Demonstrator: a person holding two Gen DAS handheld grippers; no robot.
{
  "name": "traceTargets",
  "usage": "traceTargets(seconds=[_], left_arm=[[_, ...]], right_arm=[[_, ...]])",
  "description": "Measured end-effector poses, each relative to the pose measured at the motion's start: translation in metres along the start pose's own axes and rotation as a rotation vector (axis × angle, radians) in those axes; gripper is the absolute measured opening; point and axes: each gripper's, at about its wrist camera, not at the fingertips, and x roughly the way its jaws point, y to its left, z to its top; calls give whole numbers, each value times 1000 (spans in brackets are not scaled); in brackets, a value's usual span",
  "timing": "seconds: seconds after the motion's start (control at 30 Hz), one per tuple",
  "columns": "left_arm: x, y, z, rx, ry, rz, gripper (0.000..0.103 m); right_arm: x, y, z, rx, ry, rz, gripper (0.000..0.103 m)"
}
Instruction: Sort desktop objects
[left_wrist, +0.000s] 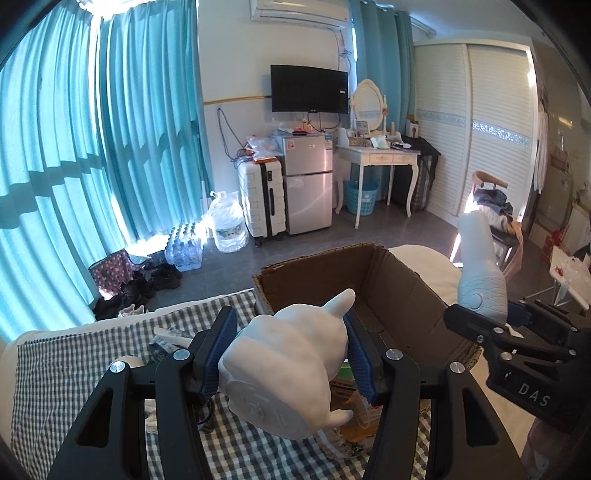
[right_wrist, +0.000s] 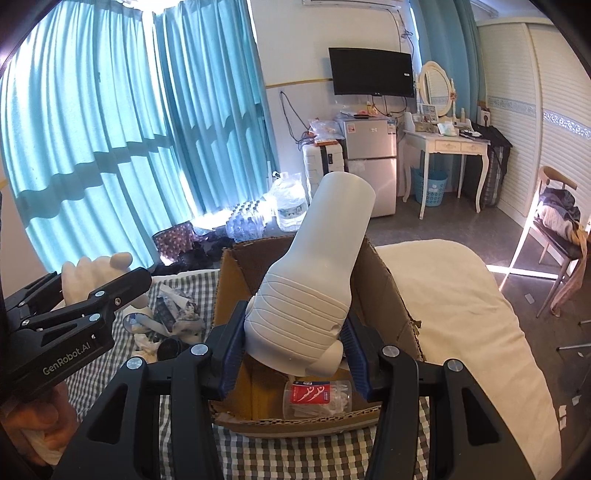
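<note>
My left gripper (left_wrist: 290, 349) is shut on a white figurine (left_wrist: 284, 369) with pointed limbs, held above the checked cloth (left_wrist: 74, 373) just left of an open cardboard box (left_wrist: 391, 291). My right gripper (right_wrist: 291, 352) is shut on a tall white ridged figure (right_wrist: 314, 284), held over the box (right_wrist: 388, 295). The right gripper also shows in the left wrist view (left_wrist: 491, 321), and the left gripper in the right wrist view (right_wrist: 99, 291). A clear jar of floss picks (right_wrist: 317, 400) lies inside the box.
Crumpled wrappers and small items (right_wrist: 173, 317) lie on the checked cloth left of the box. A white blanket (right_wrist: 461, 314) covers the bed to the right. Beyond are teal curtains, a fridge (left_wrist: 306, 184), a suitcase, a dressing table and a chair.
</note>
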Motion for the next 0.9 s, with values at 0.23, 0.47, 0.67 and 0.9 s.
traceTargets(seconds=[0.23,0.47,0.67,0.9], left_arm=[[34,-16,-3,33,37,-29,58],[82,-18,-9,27,101,-53,58],[123,-21,-7,18,161,-79,58],[149,-34,-3,49,197,-81,58]], right_arm=[[29,-12,-10,12,38,-7,48],[65,-33,-16,21,103,-27,48],[93,-44,-18,23,163,-28,48],[116,-43,-26,-14,214,-51,48]])
